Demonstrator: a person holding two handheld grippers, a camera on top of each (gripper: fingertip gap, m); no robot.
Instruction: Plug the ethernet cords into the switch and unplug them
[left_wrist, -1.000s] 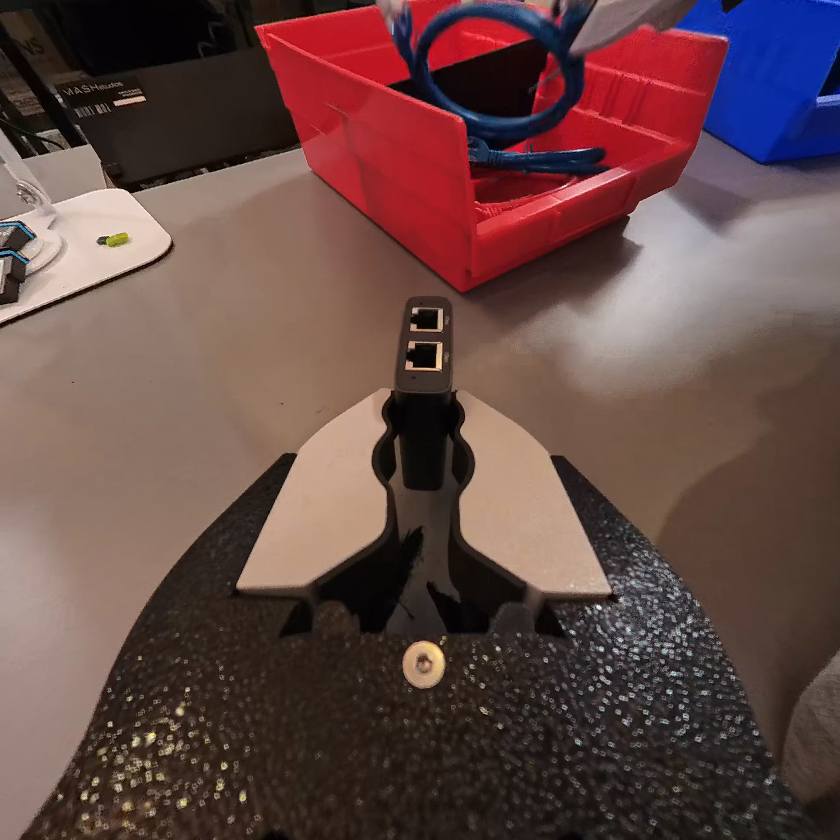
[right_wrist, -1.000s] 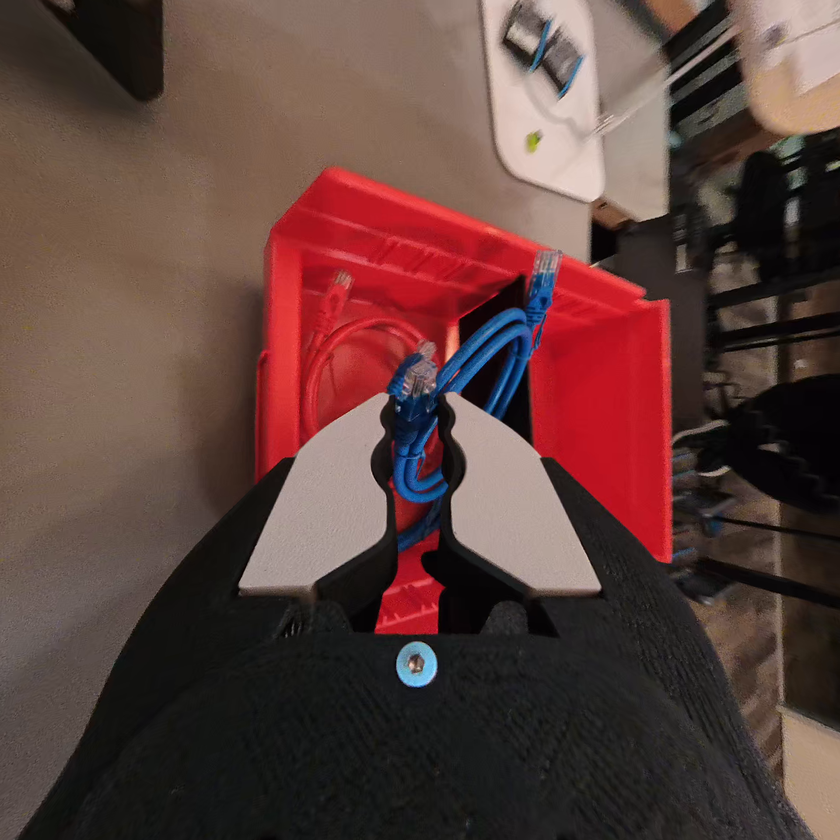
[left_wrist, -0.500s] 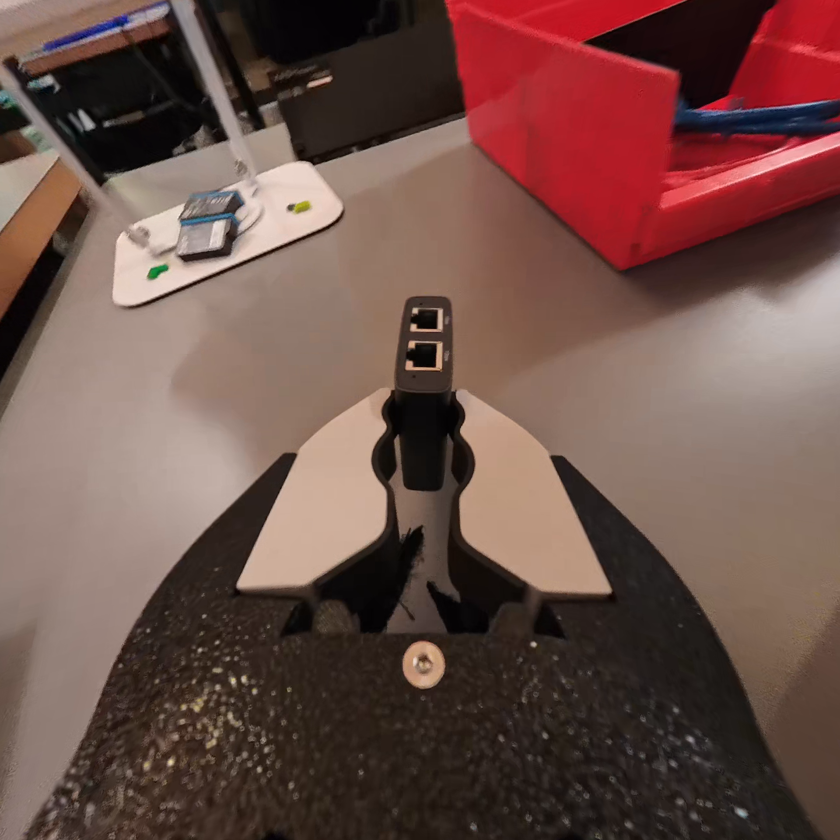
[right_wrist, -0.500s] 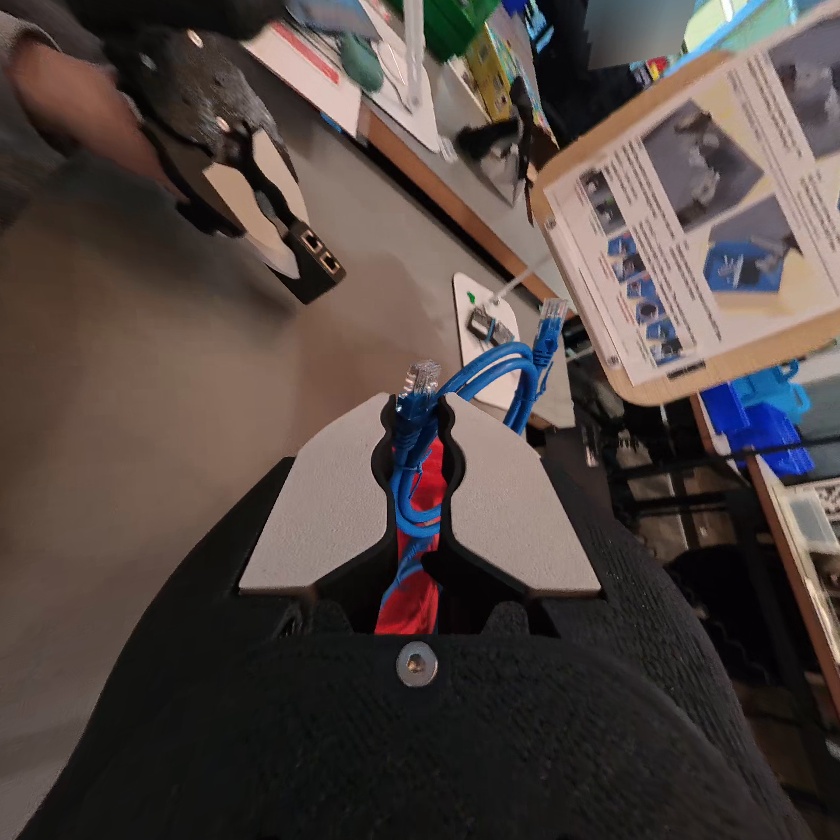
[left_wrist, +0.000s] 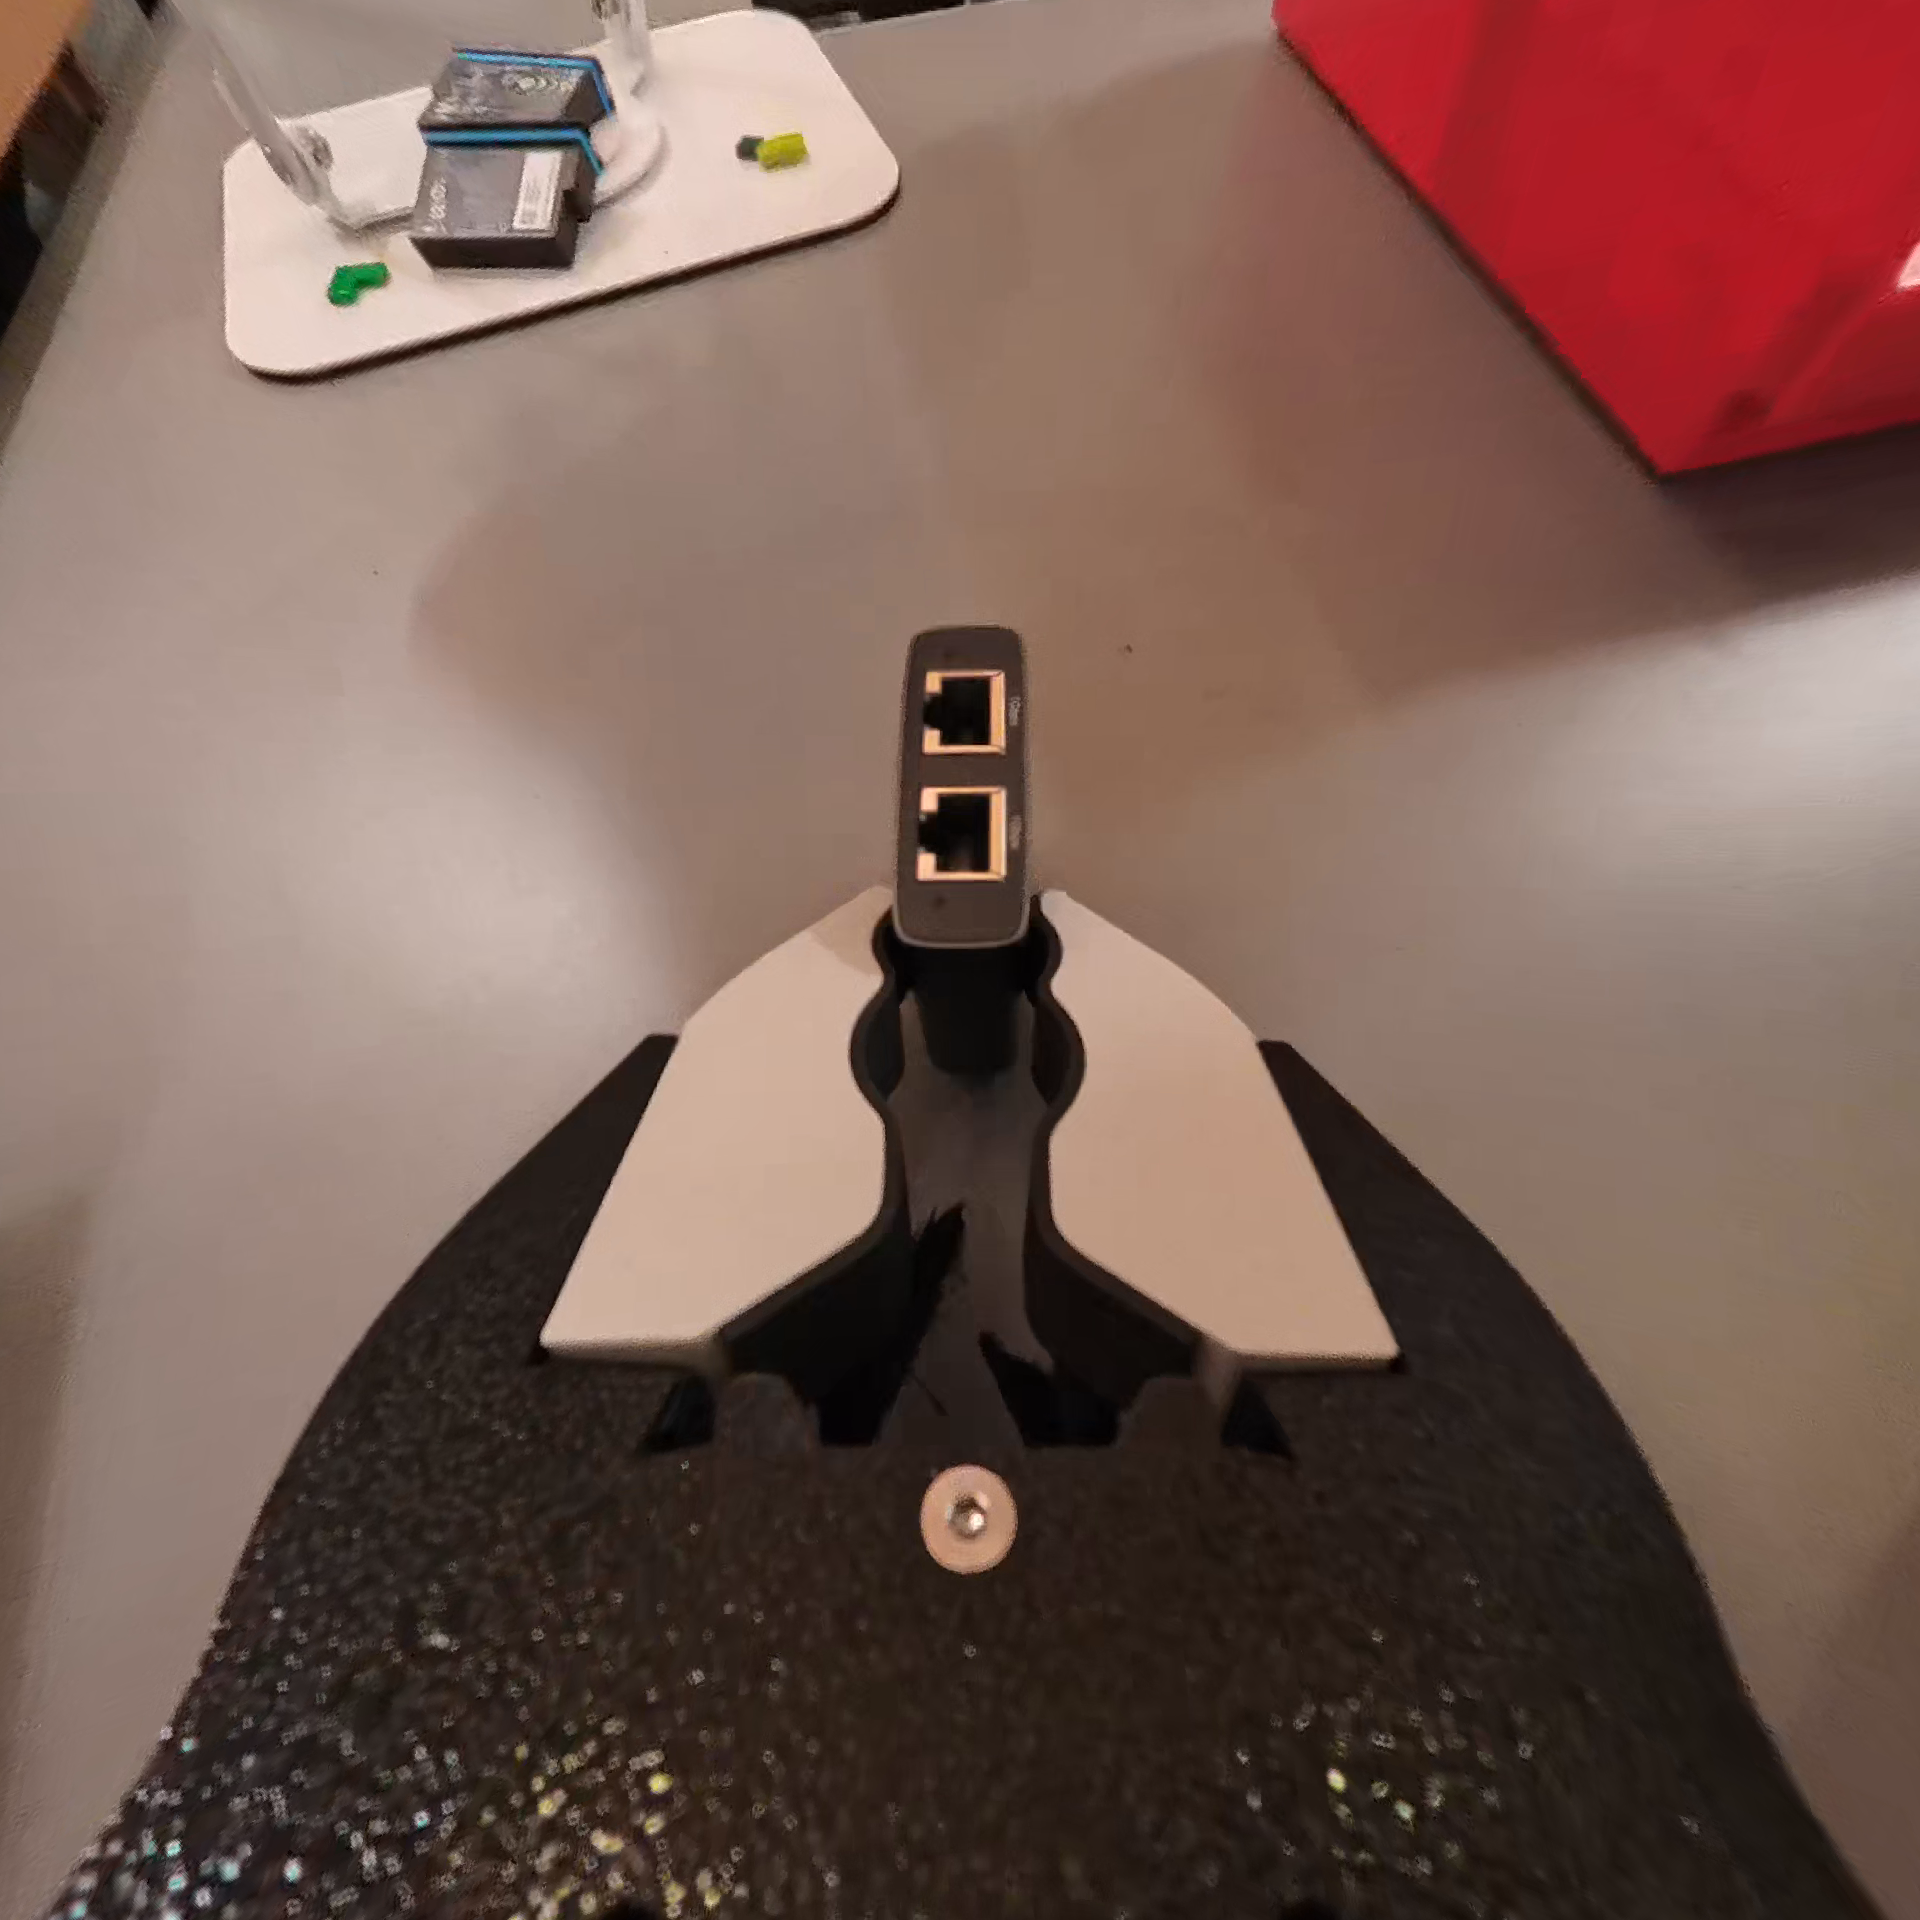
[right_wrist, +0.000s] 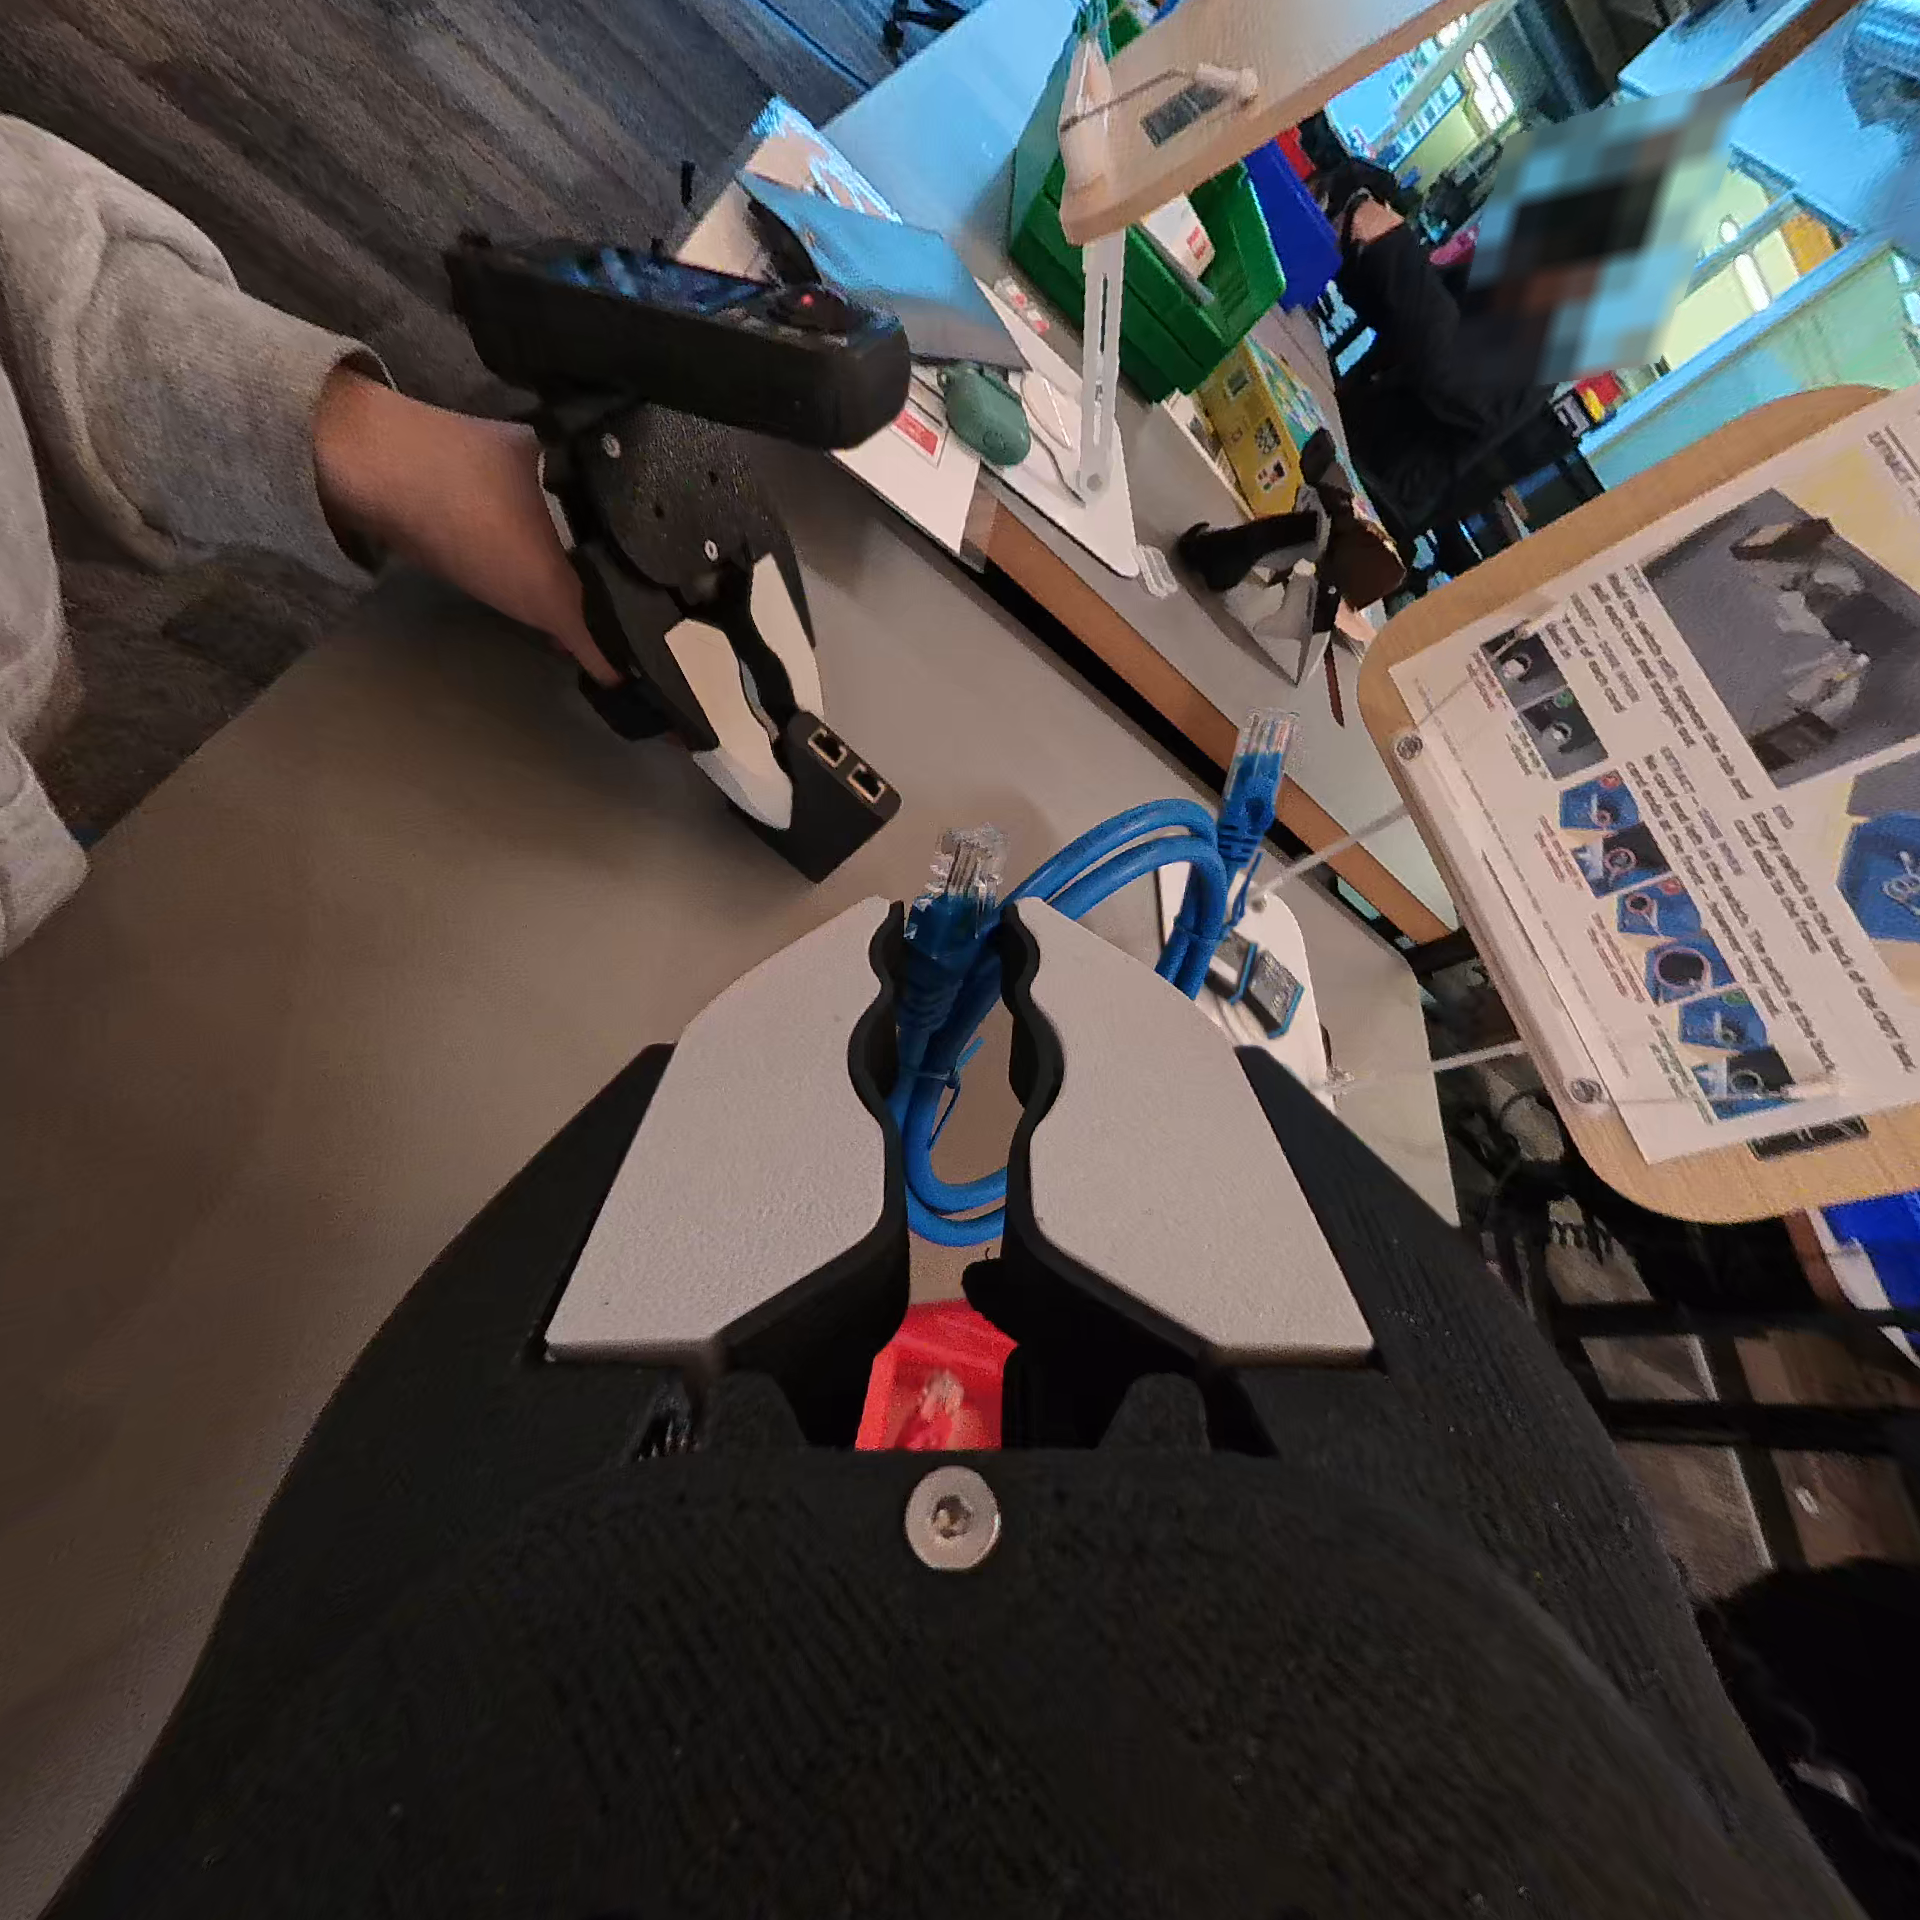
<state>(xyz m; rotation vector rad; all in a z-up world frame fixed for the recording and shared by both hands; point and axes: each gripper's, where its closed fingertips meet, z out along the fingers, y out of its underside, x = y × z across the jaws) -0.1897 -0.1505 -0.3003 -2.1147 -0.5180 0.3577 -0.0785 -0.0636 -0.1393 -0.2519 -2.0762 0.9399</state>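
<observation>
two handheld grippers above a grey table (left_wrist: 416, 727).
left gripper (left_wrist: 961, 914) clenches a black two-port adapter (left_wrist: 961, 790); right gripper (right_wrist: 948, 914) clenches a coiled blue network cable (right_wrist: 1132, 862) beside a red bin (left_wrist: 1662, 208).

surface: grey tabletop (left_wrist: 520, 623) filled most of the frame | furniture: wood-edged neighbouring desk (right_wrist: 1122, 613) at centre, black shelving frame (right_wrist: 1714, 1403) at lower right | light: bright windows (right_wrist: 1766, 270) at upper right
</observation>
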